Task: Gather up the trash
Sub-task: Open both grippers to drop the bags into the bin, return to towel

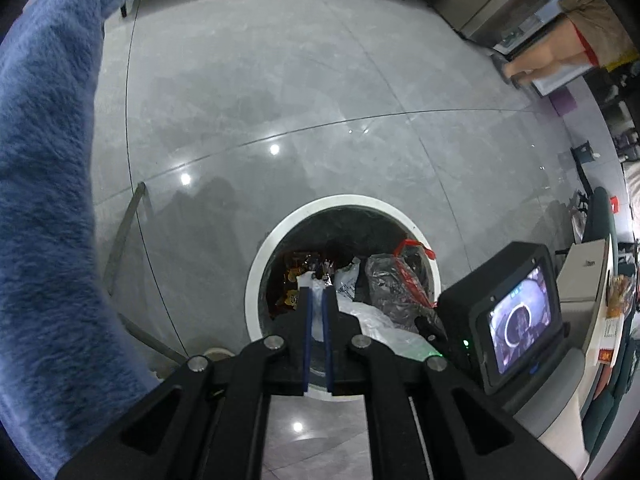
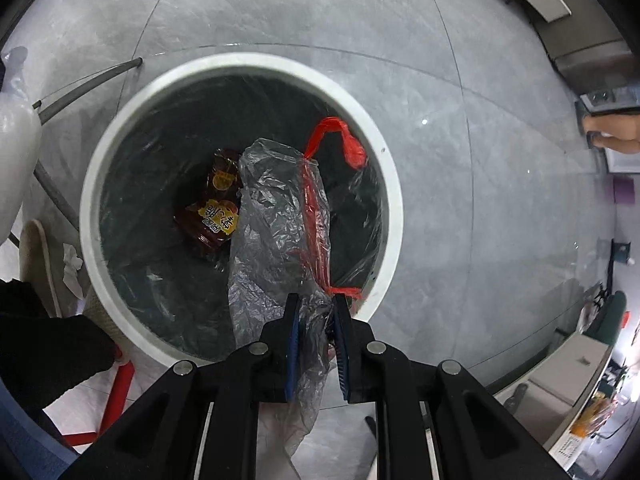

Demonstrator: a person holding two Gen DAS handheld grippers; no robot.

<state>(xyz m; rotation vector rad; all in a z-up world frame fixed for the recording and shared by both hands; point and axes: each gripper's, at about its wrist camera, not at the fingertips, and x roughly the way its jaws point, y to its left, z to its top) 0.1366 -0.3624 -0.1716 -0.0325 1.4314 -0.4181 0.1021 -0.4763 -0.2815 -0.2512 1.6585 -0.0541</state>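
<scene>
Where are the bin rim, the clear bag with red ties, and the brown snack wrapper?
bin rim point(image 2: 394, 184), right wrist view, right side.
clear bag point(image 2: 272, 216), right wrist view, mid-body.
snack wrapper point(image 2: 212, 220), right wrist view, yellow label.

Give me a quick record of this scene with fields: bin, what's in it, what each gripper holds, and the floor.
bin: round, white rim, dark liner, on the floor
contents: red-brown snack wrapper at the bottom
left gripper: shut on white plastic, over the bin
right gripper: shut on grey bag with red drawstring, hanging into the bin
floor: glossy grey tiles
sleeve: blue, fuzzy, at left of left wrist view
</scene>
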